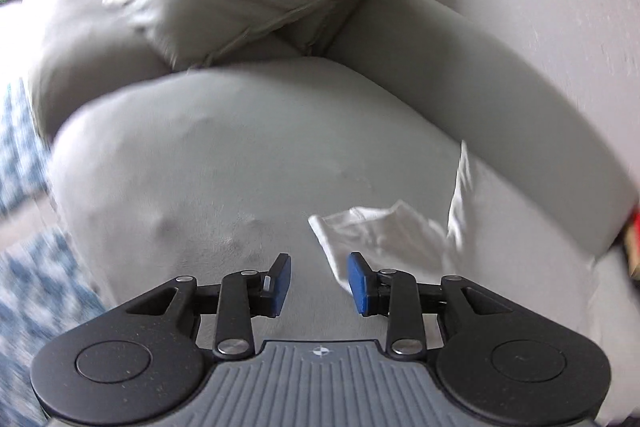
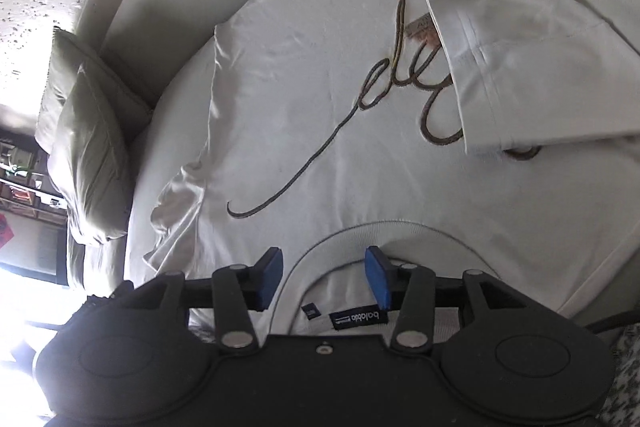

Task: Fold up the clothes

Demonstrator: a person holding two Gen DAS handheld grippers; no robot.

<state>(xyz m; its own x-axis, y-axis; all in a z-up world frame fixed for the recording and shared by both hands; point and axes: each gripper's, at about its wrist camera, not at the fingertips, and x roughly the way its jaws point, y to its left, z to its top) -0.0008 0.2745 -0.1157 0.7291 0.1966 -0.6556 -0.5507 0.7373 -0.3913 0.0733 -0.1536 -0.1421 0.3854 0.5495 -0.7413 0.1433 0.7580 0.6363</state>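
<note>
My right gripper (image 2: 323, 277) is spread, empty, over the collar (image 2: 360, 231) of the white T-shirt (image 2: 320, 131) lying flat on the grey sofa cushion (image 1: 240, 147). One sleeve (image 2: 532, 67) is folded over the script lettering (image 2: 380, 95). My left gripper (image 1: 318, 281) is spread, empty, beside the shirt's edge.

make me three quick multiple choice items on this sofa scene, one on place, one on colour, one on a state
1. Where does the white T-shirt lie?
A. spread on the sofa seat
B. on the rug
C. hung on a chair

2. What colour are the gripper pads?
A. red
B. blue
C. green

3. How is the right gripper?
A. shut on the collar
B. shut on a sleeve
C. open above the collar

Key: 1 A, the shirt is flat on the grey sofa seat beside the cushion. 2 B, both pads are blue. 3 C, the collar shows through the gap between its fingers.
</note>
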